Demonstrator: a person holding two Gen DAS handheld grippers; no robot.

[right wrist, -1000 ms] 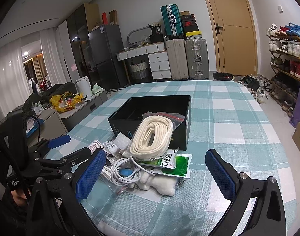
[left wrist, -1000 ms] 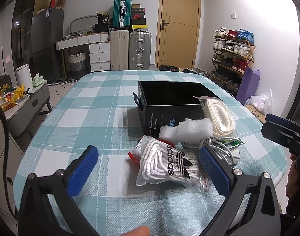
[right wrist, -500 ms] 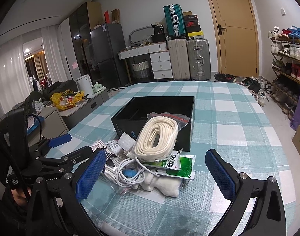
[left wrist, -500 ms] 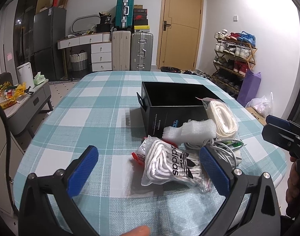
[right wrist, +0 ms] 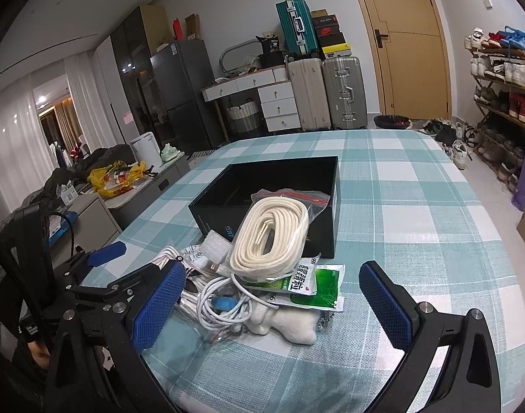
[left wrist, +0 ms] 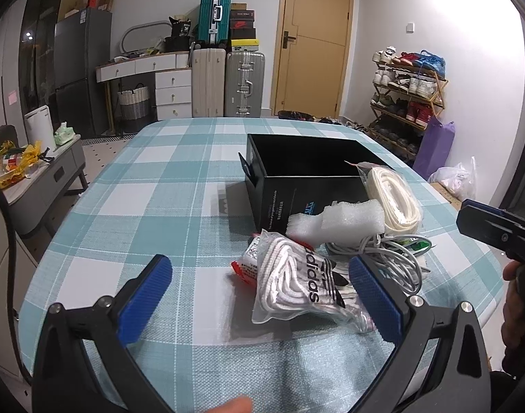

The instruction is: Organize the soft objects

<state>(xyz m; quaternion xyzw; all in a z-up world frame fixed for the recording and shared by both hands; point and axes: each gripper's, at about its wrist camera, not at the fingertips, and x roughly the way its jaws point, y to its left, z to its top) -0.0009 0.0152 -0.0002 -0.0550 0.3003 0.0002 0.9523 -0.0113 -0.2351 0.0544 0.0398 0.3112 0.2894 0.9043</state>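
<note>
1. Black box [left wrist: 307, 186]: open-topped, standing on the checked table [left wrist: 159, 186]. As far as its interior shows, it looks empty, so the sorting appears not yet begun.
2. Pile of soft goods: heaped on the cloth against the box's near wall, outside it. All of it is left to do.
3. Bagged white laces [left wrist: 297, 285]: clear pouch printed "adidas" with the trefoil mark, a red-and-white label at one end. Nearest item to the left gripper [left wrist: 259, 296].
4. White foam wrap [left wrist: 348, 220]: lying against the box front.
5. Cream rope coil [right wrist: 269, 237]: in a zip bag with a red strip, leaning on the box rim.
6. White cable tangle [right wrist: 224, 296]: loose, with a blue fitting in its midst.
7. Green sachet [right wrist: 314, 289]: Chinese characters on white and green, too small for me to read with certainty.
8. White fluffy piece [right wrist: 293, 323]: at the bottom of the heap, partly covered.
9. Box front: pale blue lettering and fine white print, illegible from here.
10. Left gripper: jaws spread wide, nothing between them, hovering just short of the laces bag.
11. Right gripper [right wrist: 272, 309]: jaws likewise wide and empty, poised over the near side of the heap.
</note>
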